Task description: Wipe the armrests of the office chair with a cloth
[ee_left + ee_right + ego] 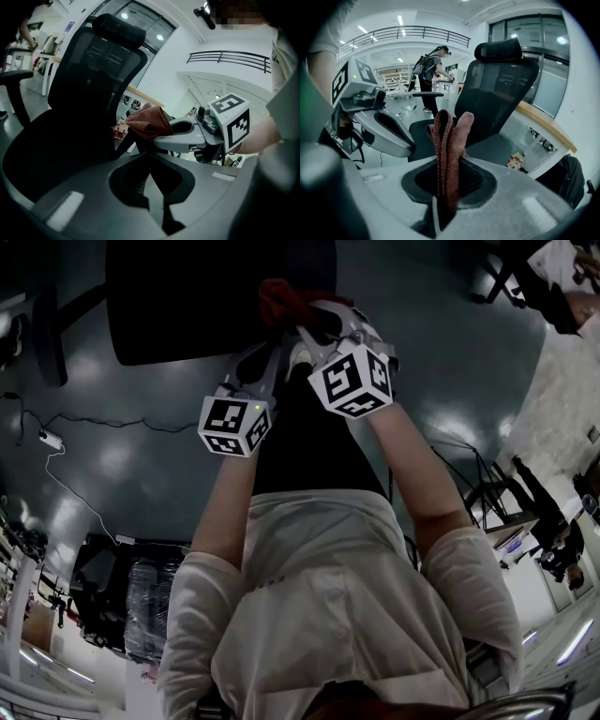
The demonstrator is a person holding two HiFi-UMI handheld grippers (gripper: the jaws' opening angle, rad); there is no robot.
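Right gripper view: right gripper (449, 197) clamped on the folded red cloth (450, 136), left gripper (157, 187) closed on nothing, office chair (497, 93) just ahead, armrests (427, 94) seemingly not yet touched, wiping judged wholly left to do.

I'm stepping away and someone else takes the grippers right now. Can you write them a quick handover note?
Right gripper: shut on the cloth, held up in front of the office chair.
Left gripper: shut, empty, close beside the right one.
Far armrest: the cloth is not on it.
Done: cloth is in grip.
Left: no wiping contact shows yet, so wipe both armrests.
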